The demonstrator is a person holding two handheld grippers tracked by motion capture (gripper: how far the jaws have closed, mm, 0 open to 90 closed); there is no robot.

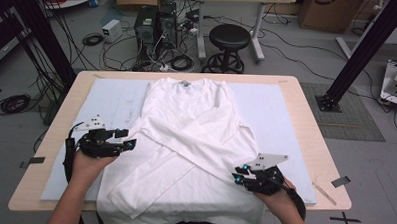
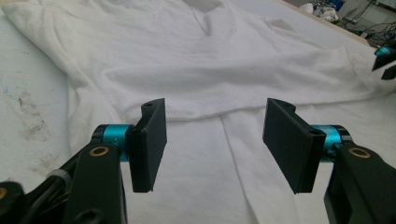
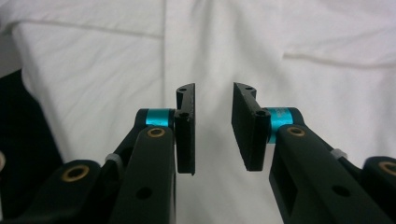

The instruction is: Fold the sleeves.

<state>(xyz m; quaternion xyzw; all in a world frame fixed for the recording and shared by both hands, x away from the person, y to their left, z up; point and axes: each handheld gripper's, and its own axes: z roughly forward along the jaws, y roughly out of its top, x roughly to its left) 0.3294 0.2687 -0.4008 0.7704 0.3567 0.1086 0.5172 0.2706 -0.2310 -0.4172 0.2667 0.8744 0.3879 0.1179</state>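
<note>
Left gripper (image 1: 130, 141): jaws wide apart, nothing between, pointing right in the high view.
Right gripper (image 1: 238, 174): jaws narrowly apart, nothing pinched, pointing left.
Forearms: entering from the bottom edge.

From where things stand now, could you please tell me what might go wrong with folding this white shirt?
1. The white long-sleeved cotton shirt hangs over the table's near edge, so a tug might drag it off the pale blue mat.
2. Both the left tool and the right tool stand open, holding nothing; closing here may pinch several stacked layers and undo the crossed sleeves.
</note>
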